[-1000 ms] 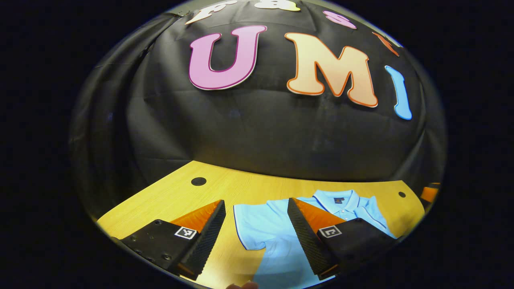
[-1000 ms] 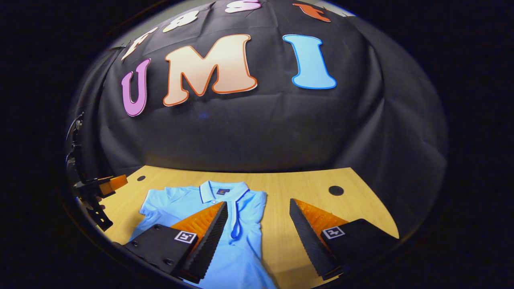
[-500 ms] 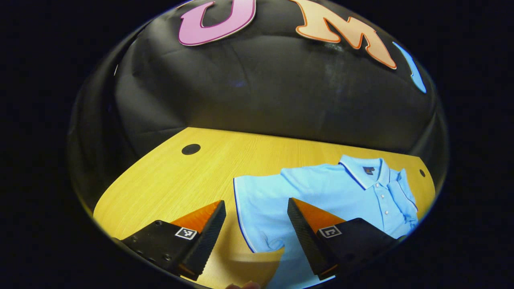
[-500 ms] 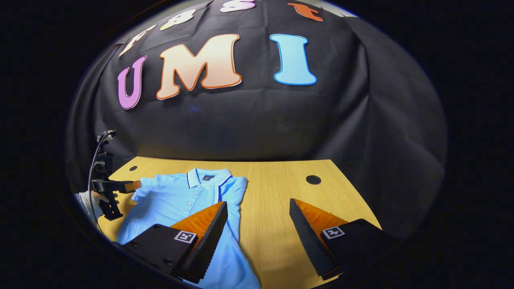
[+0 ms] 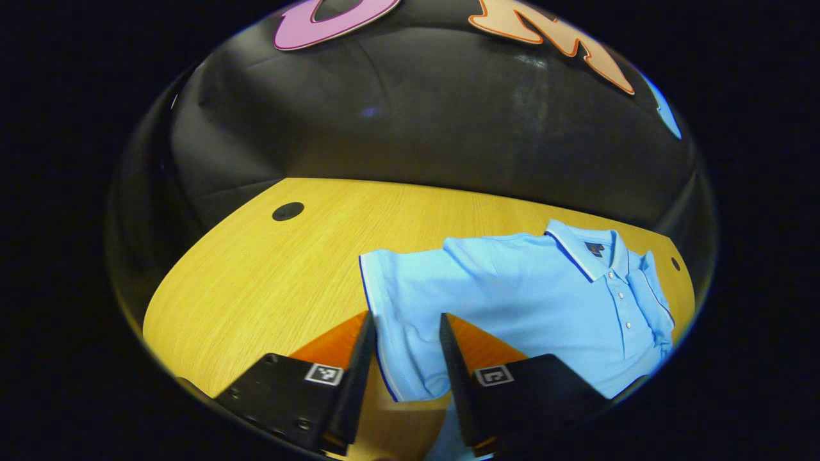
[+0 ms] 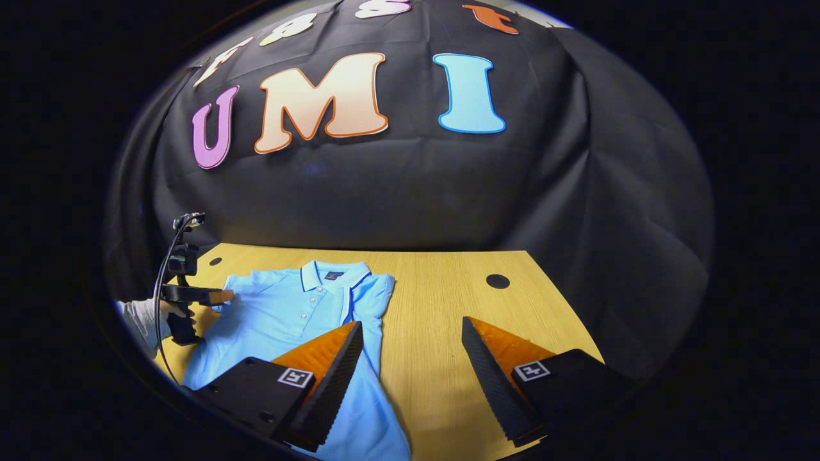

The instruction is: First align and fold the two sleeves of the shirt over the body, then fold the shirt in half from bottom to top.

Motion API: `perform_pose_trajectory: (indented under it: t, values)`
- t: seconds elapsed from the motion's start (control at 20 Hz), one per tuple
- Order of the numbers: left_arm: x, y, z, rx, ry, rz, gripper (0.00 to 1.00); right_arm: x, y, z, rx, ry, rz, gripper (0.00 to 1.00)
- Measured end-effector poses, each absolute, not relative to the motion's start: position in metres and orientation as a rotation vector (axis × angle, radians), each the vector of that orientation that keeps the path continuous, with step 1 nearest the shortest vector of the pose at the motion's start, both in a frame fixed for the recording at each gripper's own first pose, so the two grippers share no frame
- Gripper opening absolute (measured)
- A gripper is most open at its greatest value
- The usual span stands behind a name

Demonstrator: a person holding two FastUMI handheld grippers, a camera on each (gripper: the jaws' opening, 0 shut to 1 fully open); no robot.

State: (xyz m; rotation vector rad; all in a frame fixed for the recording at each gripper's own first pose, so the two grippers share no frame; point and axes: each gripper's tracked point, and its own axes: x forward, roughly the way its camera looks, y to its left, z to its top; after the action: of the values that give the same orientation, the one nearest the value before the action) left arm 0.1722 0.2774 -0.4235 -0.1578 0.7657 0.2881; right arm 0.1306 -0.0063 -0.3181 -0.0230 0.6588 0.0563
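A light blue polo shirt is laid flat on the wooden table. Its left sleeve is straddled by the narrowed left gripper; contact cannot be told. The right gripper is held spread.

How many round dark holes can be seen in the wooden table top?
2. One hole lies near the far edge beyond the shirt's spread sleeve; the other hole is on the bare wood past its folded sleeve. Cloth may hide more.

One shirt, two grippers, one table.
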Motion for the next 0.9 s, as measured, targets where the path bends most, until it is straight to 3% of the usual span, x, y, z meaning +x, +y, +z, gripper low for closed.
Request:
perform_pose_trajectory:
  t: [0.05, 0.1, 0.2, 0.35, 0.4, 0.5, 0.7, 0.9]
  values:
    - [0.174, 0.272, -0.423, -0.169, 0.763, 0.275, 0.5, 0.13, -0.007, -0.318, -0.022, 0.659, 0.055, 0.98]
    - [0.177, 0.269, -0.423, -0.183, 0.755, 0.271, 0.24, 0.13, -0.009, -0.317, -0.022, 0.66, 0.051, 0.98]
    - [0.181, 0.271, -0.42, -0.199, 0.729, 0.306, 0.0, 0.129, -0.015, -0.313, -0.023, 0.654, 0.042, 0.98]
    - [0.188, 0.253, -0.408, -0.229, 0.705, 0.283, 0.0, 0.123, -0.024, -0.309, -0.023, 0.651, 0.031, 0.94]
    - [0.191, 0.245, -0.399, -0.234, 0.696, 0.262, 0.0, 0.122, -0.026, -0.307, -0.023, 0.65, 0.028, 0.98]
    - [0.199, 0.223, -0.384, -0.226, 0.682, 0.213, 0.0, 0.119, -0.029, -0.306, -0.015, 0.65, 0.023, 0.94]
    - [0.213, 0.167, -0.357, -0.232, 0.649, 0.088, 0.0, 0.113, -0.028, -0.303, 0.004, 0.64, 0.022, 0.98]
    - [0.217, 0.123, -0.362, -0.182, 0.669, 0.007, 0.0, 0.108, -0.019, -0.306, 0.004, 0.646, 0.035, 0.94]
